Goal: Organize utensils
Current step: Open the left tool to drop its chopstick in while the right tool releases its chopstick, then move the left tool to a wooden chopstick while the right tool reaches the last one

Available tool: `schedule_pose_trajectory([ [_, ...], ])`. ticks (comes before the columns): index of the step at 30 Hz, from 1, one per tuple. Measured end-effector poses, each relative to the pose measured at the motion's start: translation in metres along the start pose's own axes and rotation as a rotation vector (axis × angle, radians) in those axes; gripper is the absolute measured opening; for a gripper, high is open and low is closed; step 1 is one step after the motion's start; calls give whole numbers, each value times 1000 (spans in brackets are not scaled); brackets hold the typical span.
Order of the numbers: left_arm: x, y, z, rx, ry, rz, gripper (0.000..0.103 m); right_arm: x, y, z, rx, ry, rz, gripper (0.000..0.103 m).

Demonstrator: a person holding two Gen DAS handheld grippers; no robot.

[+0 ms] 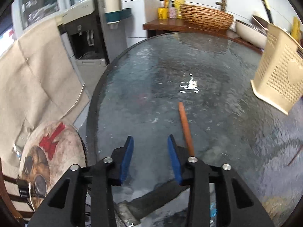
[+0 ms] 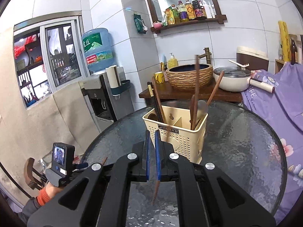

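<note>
We see the left tool (image 1: 150,141) tilted down over the round glass surface (image 1: 208,60), its 2 blue pads (image 1: 127,157) apart with only bare glass between them. A brown wooden stick (image 1: 186,128) lies on the surface just to the right of the right pad and runs ahead of the tool; its near end disappears behind the tool's black frame, and we cannot tell whether it touches the pad. Far ahead and to the right of this tool stands the cream perforated utensil holder (image 1: 278,75), well apart from the stick.

In the right wrist view the right tool (image 2: 152,134) has its pads almost together, pinched on a thin brown chopstick (image 2: 156,191) that hangs down below them over the glass; its upper part is too blurred to follow. Directly ahead of this tool, very near its tips, the utensil holder (image 2: 181,138) sits on the surface (image 2: 246,141). Its left compartment holds dark chopsticks (image 2: 156,102) and a wooden spoon; the right one holds wooden spoons (image 2: 193,109) and more sticks, all leaning. To the lower left of this tool we see a hand with an orange cuff (image 2: 44,196) under the other tool's camera.
</note>
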State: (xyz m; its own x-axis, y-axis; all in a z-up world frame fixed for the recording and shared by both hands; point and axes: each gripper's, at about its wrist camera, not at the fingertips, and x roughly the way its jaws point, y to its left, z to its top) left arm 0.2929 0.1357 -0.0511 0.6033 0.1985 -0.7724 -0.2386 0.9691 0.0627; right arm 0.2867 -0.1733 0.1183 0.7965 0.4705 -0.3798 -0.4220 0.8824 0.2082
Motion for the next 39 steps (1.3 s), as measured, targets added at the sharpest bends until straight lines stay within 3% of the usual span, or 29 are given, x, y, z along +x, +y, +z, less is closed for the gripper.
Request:
schedule_pose_trajectory([
  [5, -9, -7, 4, -42, 2, -71, 34, -1, 3, 0, -16, -1, -7, 5],
  [8, -16, -20, 1, -17, -6, -97, 40, 4, -3, -2, -1, 2, -15, 5],
  [11, -22, -35, -3, 18, -13, -120, 54, 6, -29, -12, 70, -15, -63, 5],
  [12, -23, -37, -4, 21, -12, -124, 54, 7, -38, -15, 95, -11, -89, 11],
  [13, -24, -40, -5, 19, -13, -138, 54, 10, -49, -19, 124, 4, -117, 33],
  [15, -25, -43, -4, 20, -11, -143, 54, 17, -79, -34, 210, 53, -207, 67],
  [18, -25, -52, -3, 33, -8, -157, 54, 40, -112, -55, 267, 180, -304, 56],
  [21, -27, -61, -3, 48, -9, -167, 54, 66, -129, -72, 295, 277, -326, 51],
  [32, -25, -81, 0, 101, -1, -148, 54, 152, -133, -75, 237, 410, -439, 39],
  [39, -20, -83, 2, 117, 16, -157, 54, 173, -131, -81, 181, 458, -499, 31],
])
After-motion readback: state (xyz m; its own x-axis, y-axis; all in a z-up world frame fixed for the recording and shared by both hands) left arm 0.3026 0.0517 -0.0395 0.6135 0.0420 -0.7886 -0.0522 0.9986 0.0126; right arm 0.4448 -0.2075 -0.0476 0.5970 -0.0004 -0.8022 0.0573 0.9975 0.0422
